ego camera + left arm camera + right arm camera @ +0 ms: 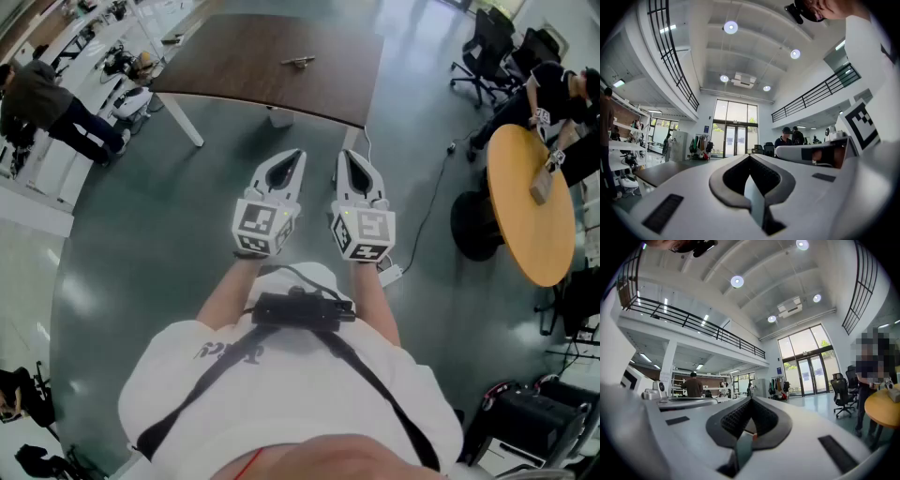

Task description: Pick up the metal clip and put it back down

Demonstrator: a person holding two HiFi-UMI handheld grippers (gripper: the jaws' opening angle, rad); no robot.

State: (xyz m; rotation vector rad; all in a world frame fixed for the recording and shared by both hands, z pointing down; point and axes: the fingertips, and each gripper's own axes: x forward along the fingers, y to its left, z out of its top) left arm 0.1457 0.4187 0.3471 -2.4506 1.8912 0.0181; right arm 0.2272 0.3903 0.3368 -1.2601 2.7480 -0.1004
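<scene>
The metal clip (297,62) lies on the dark brown table (244,56) at the far side of that top. Both grippers are held side by side over the floor, well short of the table and pointing towards it. My left gripper (296,155) has its jaws together with nothing between them; in the left gripper view (749,156) the tips meet and point level across the hall. My right gripper (342,155) is likewise shut and holds nothing, with its tips touching in the right gripper view (750,399). The clip shows in neither gripper view.
A round yellow table (525,202) with a small box on it stands at the right, with black office chairs (489,45) and a seated person behind it. A cable runs over the grey floor to a power strip (390,274). Another person stands at the far left.
</scene>
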